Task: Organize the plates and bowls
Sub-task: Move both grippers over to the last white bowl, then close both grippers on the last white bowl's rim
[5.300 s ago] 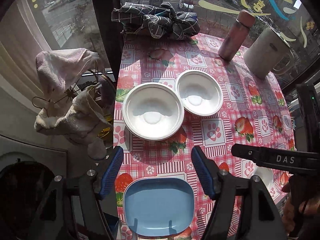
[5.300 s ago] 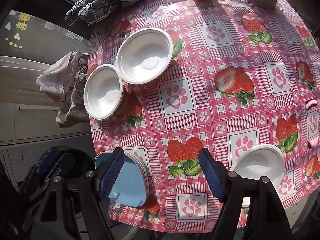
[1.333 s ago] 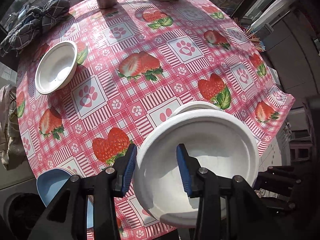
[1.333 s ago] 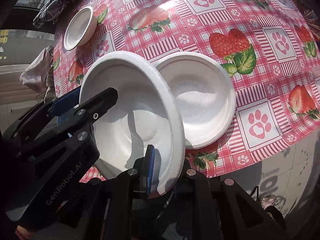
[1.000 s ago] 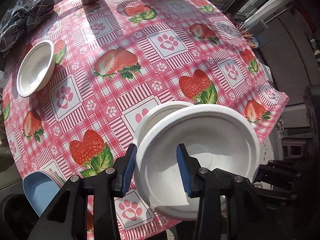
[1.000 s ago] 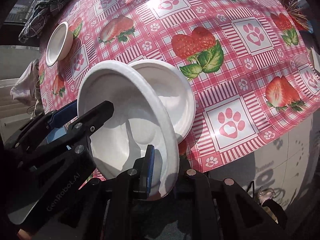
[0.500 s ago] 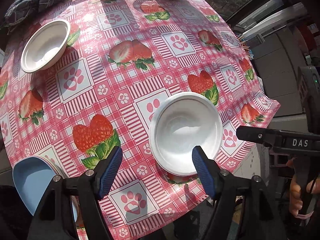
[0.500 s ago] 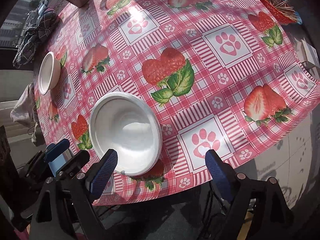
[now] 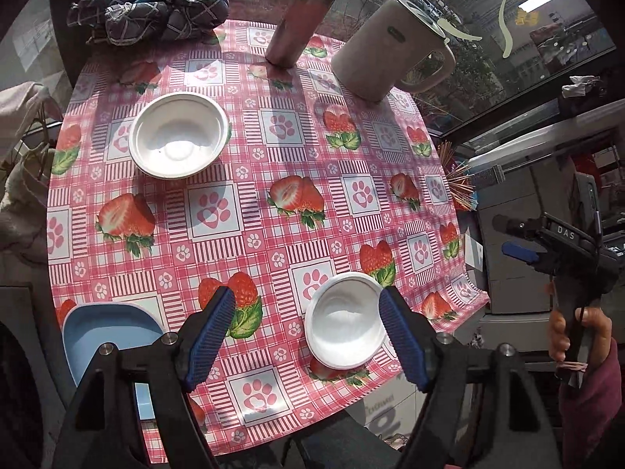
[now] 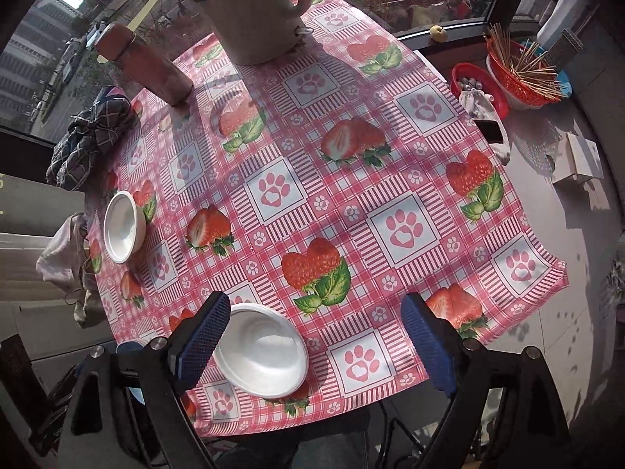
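Note:
A stack of white bowls [image 9: 345,320] sits near the table's front right edge; it also shows in the right wrist view [image 10: 261,355]. Another white bowl [image 9: 179,135] sits at the far left, and shows small in the right wrist view [image 10: 122,226]. A blue plate [image 9: 105,332] lies at the front left corner. My left gripper [image 9: 306,336] is open and empty, above the table's near edge. My right gripper [image 10: 312,348] is open and empty, held above the front edge; it also shows off the table's right side in the left wrist view [image 9: 547,242].
The table [image 9: 273,234] has a pink strawberry cloth. A beige jug [image 9: 386,54], a pink bottle [image 9: 300,23] and a bundled checked cloth [image 9: 152,8] stand at the back. Red baskets with skewers [image 10: 519,66] sit on a counter to the right. Rags [image 10: 62,254] hang at left.
Both grippers let go of the white bowl, which now rests nested on the bowl near the front right edge. Both grippers opened wide and pulled up and back from it.

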Motion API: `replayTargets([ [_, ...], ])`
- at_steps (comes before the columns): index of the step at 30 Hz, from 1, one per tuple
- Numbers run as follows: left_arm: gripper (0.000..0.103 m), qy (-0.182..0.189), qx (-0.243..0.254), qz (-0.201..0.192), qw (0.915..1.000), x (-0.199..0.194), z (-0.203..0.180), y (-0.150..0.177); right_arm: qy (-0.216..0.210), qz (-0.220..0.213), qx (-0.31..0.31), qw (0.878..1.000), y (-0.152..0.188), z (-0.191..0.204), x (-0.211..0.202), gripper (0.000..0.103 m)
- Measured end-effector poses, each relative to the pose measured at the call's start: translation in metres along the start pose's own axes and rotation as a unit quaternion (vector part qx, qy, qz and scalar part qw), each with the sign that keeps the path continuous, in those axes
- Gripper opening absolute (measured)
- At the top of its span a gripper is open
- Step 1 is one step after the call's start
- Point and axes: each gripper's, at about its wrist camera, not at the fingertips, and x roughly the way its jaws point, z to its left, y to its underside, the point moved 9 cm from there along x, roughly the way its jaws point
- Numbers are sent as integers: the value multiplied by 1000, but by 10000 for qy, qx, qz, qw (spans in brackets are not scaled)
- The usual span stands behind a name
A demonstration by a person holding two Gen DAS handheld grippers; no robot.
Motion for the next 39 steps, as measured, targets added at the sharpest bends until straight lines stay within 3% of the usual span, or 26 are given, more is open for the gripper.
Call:
replayTargets([
  [6, 80, 374, -255, -141, 9989, -29, -9, -20, -350, -444, -376, 9977, -45, 49, -42, 90],
  [9, 80, 232, -393, -395, 9982, -39, -3, -33, -484, -535, -700, 9949, -57, 85, -46, 90],
  [11, 80, -85, -455, -668, 9967, -42, 13, -48, -525, -539, -990, 9922, -62, 112, -40, 90],
  [15, 80, -883, -640, -766, 9911, -33, 61, -68, -488, -393, -1436, 9877, -63, 155, -11, 90],
  [19, 80, -1368, -847, -768, 9840, -23, 104, -77, -468, -51, -1664, 9849, -60, 186, 33, 90],
  [25, 80, -1617, -1167, -595, 9781, 5, 151, -87, -174, 277, -1804, 9831, -60, 205, 93, 90],
  [33, 80, -2229, -916, -375, 9698, 58, 189, -103, 111, 376, -1956, 9799, -65, 235, 156, 90],
  [39, 80, -2298, -1075, -410, 9664, 81, 211, -125, 36, 526, -2014, 9781, -62, 260, 196, 90],
])
